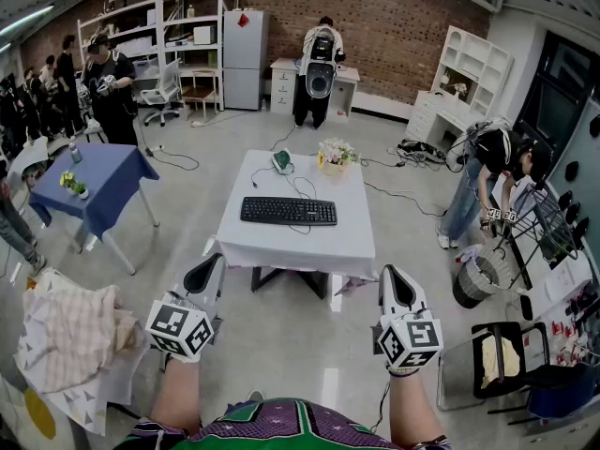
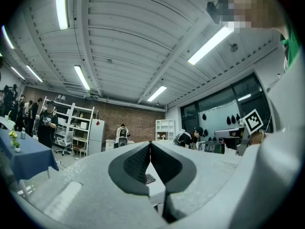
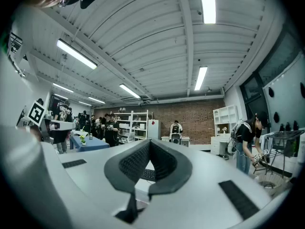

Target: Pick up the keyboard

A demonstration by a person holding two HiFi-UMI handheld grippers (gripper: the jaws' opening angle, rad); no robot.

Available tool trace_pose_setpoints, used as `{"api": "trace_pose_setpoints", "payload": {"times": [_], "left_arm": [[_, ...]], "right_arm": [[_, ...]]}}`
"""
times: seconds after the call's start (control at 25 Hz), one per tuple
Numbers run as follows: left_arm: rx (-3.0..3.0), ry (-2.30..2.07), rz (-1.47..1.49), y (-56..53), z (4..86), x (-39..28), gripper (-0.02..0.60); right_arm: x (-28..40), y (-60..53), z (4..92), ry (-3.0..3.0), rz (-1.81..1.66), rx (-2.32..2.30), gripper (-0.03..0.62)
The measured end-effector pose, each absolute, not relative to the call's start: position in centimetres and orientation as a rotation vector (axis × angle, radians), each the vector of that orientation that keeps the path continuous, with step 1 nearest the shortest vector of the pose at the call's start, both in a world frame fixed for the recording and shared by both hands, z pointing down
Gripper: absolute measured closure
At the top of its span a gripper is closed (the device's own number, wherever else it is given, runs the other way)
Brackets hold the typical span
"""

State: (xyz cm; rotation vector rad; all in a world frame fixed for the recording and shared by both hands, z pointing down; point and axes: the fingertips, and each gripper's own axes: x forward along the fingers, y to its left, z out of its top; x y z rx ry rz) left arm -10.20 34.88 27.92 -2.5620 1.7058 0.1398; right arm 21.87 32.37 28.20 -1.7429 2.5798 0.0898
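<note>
I am looking down at the white worktop (image 1: 281, 244) from a standing position well back from its near edge. The black keyboard (image 1: 288, 211) is lying flat across the middle of it, its long side running parallel to that near edge. Its dark cable (image 1: 302, 188) is trailing in loops toward the far edge.

I am holding the left claw (image 1: 208, 268) out in front of me, low and short of the worktop, roughly level and aiming toward the near left corner. In the left gripper view its two dark pads are pressing together at the tips (image 2: 150, 144) with nothing caught between them. Only a sliver of the keyboard (image 2: 149, 178) is showing through the gap lower down, far off.

The right claw (image 1: 394, 284) is hanging in the same way on the other side, in line with the near right corner and also apart from the worktop. In the right gripper view its jaws are meeting at the tips (image 3: 149, 142) and gripping nothing, and the keyboard (image 3: 147, 174) is peeking through the opening beneath them.

A small bunch of flowers (image 1: 336, 155) is sitting at the far edge, right of centre. A green and white object (image 1: 282, 162) is resting left of it; I cannot tell what it is.
</note>
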Motion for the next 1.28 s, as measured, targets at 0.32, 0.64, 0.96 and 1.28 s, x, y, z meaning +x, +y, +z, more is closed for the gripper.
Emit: {"api": "trace_pose_setpoints", "payload": {"times": [0.32,0.64,0.96,1.28], "left_arm": [[-2.548,1.722,0.133,35.2,27.9,-10.5,0.563],[-2.558,1.721,0.151,35.2,27.9,-11.5,0.563],[-2.582,1.714,0.147,34.5,28.9,-13.1,0.563],[-2.608,1.682,0.14,32.7,29.6,-16.0,0.563]], "right_arm": [[22.1,32.4,28.6,2.571,0.072,-1.752,0.594],[21.5,32.6,29.3,2.564,0.05,-1.77,0.594],[20.3,32.3,29.8,2.547,0.075,-1.82,0.592],[16.9,30.9,30.4,2.562,0.093,-1.857,0.592]]}}
